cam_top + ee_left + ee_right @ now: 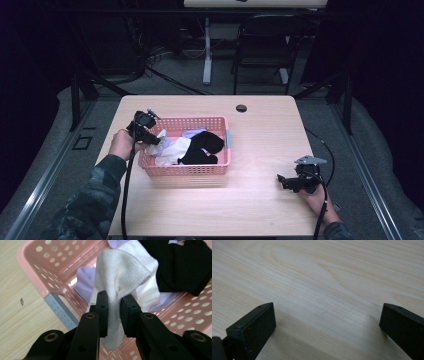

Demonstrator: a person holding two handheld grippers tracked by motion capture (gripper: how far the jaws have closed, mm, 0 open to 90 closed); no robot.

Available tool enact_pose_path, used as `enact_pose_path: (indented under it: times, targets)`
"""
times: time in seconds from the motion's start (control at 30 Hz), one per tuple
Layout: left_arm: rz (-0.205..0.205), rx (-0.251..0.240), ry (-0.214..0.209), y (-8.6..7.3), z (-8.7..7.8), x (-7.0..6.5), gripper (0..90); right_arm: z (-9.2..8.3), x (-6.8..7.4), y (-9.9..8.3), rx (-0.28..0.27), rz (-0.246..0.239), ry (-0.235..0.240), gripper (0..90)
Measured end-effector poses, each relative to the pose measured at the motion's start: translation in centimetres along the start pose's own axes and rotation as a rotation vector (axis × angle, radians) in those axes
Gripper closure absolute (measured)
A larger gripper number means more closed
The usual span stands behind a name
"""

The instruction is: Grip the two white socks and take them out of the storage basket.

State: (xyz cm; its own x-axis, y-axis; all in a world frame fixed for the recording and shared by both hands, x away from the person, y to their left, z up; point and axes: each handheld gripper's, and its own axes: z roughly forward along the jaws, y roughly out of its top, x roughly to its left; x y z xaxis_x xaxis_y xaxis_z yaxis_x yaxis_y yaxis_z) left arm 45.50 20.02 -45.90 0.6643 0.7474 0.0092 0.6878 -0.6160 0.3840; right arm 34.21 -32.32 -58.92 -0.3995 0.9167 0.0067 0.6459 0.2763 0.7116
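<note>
A pink perforated basket [190,170] stands left of the table's middle and holds white, lilac and black socks. My left gripper [156,140] reaches in over its left end, shut on a white sock [120,277]. In the left gripper view the sock's knit cuff is pinched between the two pads, with the rest hanging below and spreading above. A black sock [202,147] and a lilac sock [83,281] lie in the basket [30,262] beside it. My right gripper [283,181] rests open on the table at the right, its jaws wide apart over bare wood [324,290].
The basket has a grey handle [60,312] at its near end and another [228,138] at its right end. A dark cable hole [241,108] sits near the table's far edge. A chair [265,40] and a table leg stand beyond the table.
</note>
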Motion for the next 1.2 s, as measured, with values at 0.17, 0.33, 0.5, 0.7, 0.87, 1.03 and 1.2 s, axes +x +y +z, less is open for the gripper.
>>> enact_pose_path:
  times: [0.17,0.33,0.5,0.7,0.87,1.03,1.2]
  targets:
    - [0.017,-0.034,-0.003,0.8,-1.4,-0.3,77.9,0.0,0.0,0.0,0.000,0.000,0.001,0.0]
    - [0.031,-0.054,0.007,1.2,-2.6,-0.6,77.9,0.0,0.0,0.0,0.000,0.000,0.000,0.0]
    - [0.027,-0.077,0.025,1.4,-4.2,-0.2,77.9,0.0,0.0,0.0,0.000,0.000,0.000,0.0]
    - [0.014,-0.099,0.046,1.1,-5.9,0.4,78.0,0.0,0.0,0.0,0.000,0.000,0.000,0.0]
    - [-0.007,-0.118,0.058,0.5,-6.9,1.1,78.1,0.0,0.0,0.0,0.000,0.000,0.000,0.0]
    - [-0.043,-0.141,0.082,-0.5,-8.1,2.4,78.2,0.0,0.0,0.0,0.000,0.000,0.000,0.0]
    - [-0.080,-0.138,0.098,-1.7,-8.5,3.9,78.3,0.0,0.0,0.0,0.000,0.001,0.000,0.0]
